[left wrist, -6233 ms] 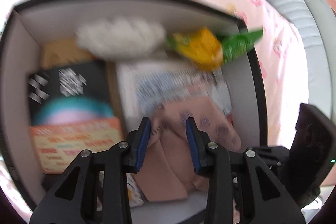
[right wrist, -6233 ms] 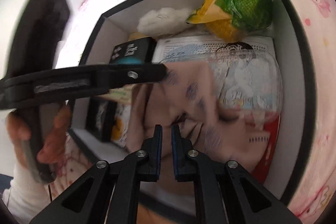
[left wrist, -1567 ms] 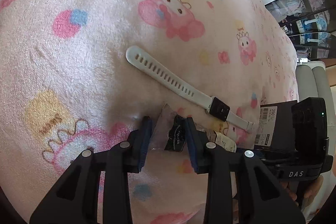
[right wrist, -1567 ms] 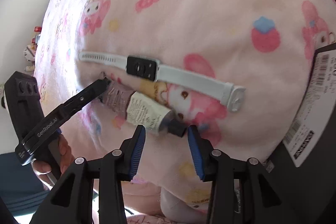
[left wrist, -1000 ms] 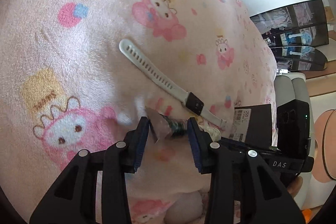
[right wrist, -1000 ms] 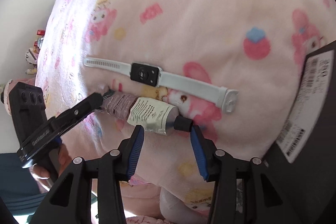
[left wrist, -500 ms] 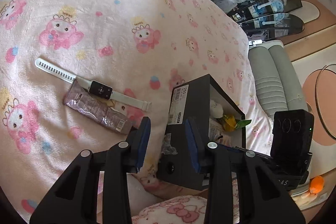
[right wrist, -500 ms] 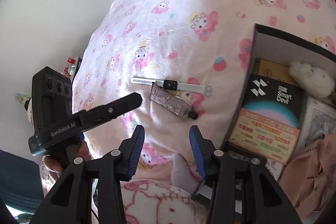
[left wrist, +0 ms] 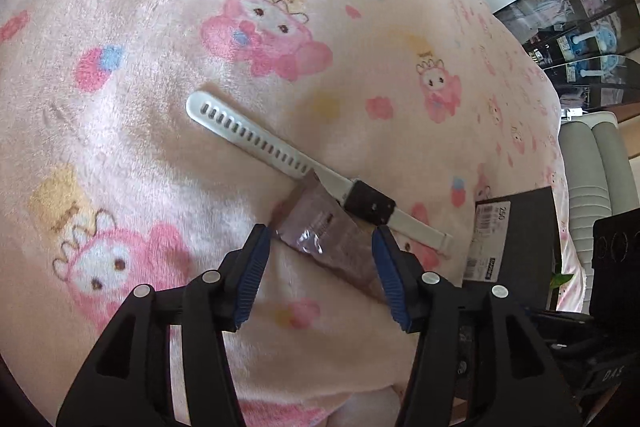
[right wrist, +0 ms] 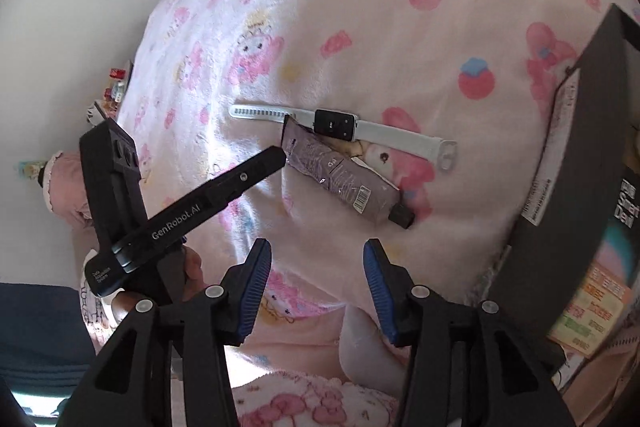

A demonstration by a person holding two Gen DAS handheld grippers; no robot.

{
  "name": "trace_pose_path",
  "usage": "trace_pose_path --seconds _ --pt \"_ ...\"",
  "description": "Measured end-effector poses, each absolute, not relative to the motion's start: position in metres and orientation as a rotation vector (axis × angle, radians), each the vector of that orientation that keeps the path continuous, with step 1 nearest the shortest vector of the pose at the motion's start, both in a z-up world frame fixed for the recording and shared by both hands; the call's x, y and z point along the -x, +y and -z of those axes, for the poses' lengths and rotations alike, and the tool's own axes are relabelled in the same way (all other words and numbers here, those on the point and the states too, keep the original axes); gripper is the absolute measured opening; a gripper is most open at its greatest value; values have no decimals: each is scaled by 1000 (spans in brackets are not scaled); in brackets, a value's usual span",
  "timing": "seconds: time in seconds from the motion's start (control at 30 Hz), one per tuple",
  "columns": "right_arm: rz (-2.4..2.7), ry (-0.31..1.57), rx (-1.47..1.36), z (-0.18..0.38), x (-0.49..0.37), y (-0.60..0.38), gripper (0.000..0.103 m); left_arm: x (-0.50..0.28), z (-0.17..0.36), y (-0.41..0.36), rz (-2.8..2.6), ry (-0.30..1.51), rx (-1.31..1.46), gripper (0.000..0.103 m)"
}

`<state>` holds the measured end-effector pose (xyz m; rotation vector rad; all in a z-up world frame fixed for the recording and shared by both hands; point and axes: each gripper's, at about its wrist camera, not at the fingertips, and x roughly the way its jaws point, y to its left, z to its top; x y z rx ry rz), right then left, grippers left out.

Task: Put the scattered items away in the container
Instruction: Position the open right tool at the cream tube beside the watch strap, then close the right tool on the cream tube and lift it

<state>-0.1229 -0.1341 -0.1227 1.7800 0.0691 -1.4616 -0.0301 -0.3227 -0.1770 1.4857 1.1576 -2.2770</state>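
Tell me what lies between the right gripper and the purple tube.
Only bare pink blanket, as the right wrist view shows. The right gripper hangs open short of the purple tube, which lies against the white watch.

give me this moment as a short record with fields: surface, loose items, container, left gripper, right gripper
surface: pink cartoon-print blanket
loose items: white-strap watch and purple tube, lying on the blanket, tube's flat end at the strap
container: black box, to the right of both items, already holding printed boxes
left gripper: jaws have just been opening, straddling the tube, pads not seen pressing it
right gripper: open, nothing between the jaws, short of the tube's black cap
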Motion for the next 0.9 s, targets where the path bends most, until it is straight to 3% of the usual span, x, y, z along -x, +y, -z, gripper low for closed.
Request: trace_pose_path --seconds 0.17,0.3,0.33,0.37,0.47,0.83,0.9 --pt "1439 107 -1909 159 129 -161 45 50 197 -331 2308 1190 -1515 66" --pt "1448 157 -1975 175 135 -165 49 54 206 -330 2308 1266 -1518 67" --pt "1449 150 -1980 175 136 -165 49 51 206 -330 2301 1289 -1517 59" --pt "1457 152 -1983 176 137 -164 50 49 204 -330 2296 1276 -1519 42" --pt "1496 140 -1998 176 140 -157 53 35 194 -329 2297 1316 -1497 27" --pt "1493 159 -2005 181 138 -161 62 -15 170 -309 2336 1453 -1434 27" --pt "1474 144 -1998 181 138 -161 62 -21 172 -303 2288 1390 -1419 27"
